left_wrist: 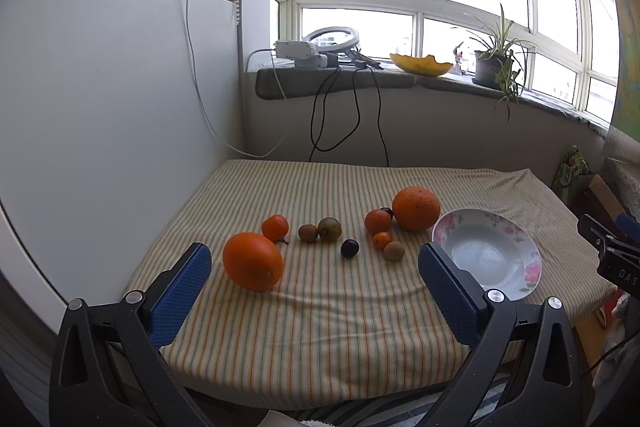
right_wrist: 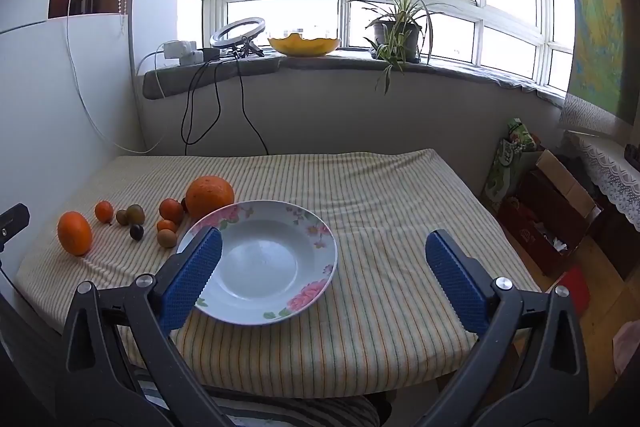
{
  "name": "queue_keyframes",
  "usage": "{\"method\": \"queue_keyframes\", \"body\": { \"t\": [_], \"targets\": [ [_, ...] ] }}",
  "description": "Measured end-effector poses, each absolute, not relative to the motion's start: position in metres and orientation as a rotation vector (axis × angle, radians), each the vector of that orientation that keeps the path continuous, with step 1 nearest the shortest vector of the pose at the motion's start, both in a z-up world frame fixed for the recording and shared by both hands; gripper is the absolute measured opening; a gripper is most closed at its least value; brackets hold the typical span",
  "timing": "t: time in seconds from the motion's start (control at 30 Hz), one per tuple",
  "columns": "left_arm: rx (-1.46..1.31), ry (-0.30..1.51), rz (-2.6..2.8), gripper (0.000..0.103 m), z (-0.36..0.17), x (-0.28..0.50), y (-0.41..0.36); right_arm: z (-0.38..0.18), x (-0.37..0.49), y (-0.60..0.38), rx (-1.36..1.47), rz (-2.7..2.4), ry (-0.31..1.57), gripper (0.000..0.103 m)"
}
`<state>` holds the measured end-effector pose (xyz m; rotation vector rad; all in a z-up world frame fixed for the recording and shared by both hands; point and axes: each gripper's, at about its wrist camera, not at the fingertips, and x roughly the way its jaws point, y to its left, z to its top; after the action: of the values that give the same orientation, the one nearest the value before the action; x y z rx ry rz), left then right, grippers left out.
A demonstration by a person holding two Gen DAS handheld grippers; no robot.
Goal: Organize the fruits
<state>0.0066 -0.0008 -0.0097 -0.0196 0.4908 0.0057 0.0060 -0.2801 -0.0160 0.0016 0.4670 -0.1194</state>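
Several fruits lie on a striped tablecloth (left_wrist: pixel 320 327). A large orange (left_wrist: pixel 253 261) sits nearest, a second large orange (left_wrist: pixel 416 208) farther right, with small tangerines (left_wrist: pixel 275 227), brown kiwis (left_wrist: pixel 308 233) and a dark plum (left_wrist: pixel 349 248) between them. An empty white bowl with pink flowers (left_wrist: pixel 486 253) (right_wrist: pixel 262 261) stands to the right of the fruit. My left gripper (left_wrist: pixel 315 267) hovers open before the fruit with nothing between its blue pads. My right gripper (right_wrist: pixel 324 259) hangs open over the table's near edge, its left pad in front of the bowl's rim.
A white panel (left_wrist: pixel 100 127) walls the table's left side. Cables (left_wrist: pixel 344 115) hang from the windowsill, which bears a ring light (right_wrist: pixel 237 34), a yellow dish (right_wrist: pixel 304 45) and a potted plant (right_wrist: pixel 398 27). Boxes and bags (right_wrist: pixel 548 211) stand on the floor to the right.
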Motion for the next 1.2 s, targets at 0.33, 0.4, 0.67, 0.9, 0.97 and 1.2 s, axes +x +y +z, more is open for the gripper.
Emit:
{"method": "queue_keyframes", "body": {
  "t": [0.33, 0.4, 0.67, 0.9, 0.97, 1.2],
  "targets": [
    [-0.020, 0.492, 0.003, 0.103, -0.0083, 0.0068, -0.0011, -0.0184, 0.0081, -0.2799, 0.000, -0.120, 0.469, 0.103],
    [-0.022, 0.492, 0.002, 0.103, -0.0083, 0.0071, -0.0010, -0.0185, 0.0078, -0.2799, -0.001, -0.123, 0.467, 0.103],
    [-0.021, 0.491, -0.002, 0.103, -0.0071, 0.0073, -0.0012, -0.0180, 0.0079, -0.2799, -0.002, -0.124, 0.466, 0.103],
    [-0.024, 0.490, -0.004, 0.103, -0.0074, 0.0072, -0.0010, -0.0164, 0.0079, -0.2787, -0.006, -0.123, 0.466, 0.103],
    [-0.023, 0.490, -0.005, 0.103, -0.0075, 0.0069, -0.0017, -0.0165, 0.0080, -0.2787, -0.005, -0.123, 0.466, 0.103],
    [-0.023, 0.488, -0.005, 0.103, -0.0072, 0.0063, -0.0012, -0.0160, 0.0077, -0.2781, -0.006, -0.122, 0.465, 0.103]
  ]
}}
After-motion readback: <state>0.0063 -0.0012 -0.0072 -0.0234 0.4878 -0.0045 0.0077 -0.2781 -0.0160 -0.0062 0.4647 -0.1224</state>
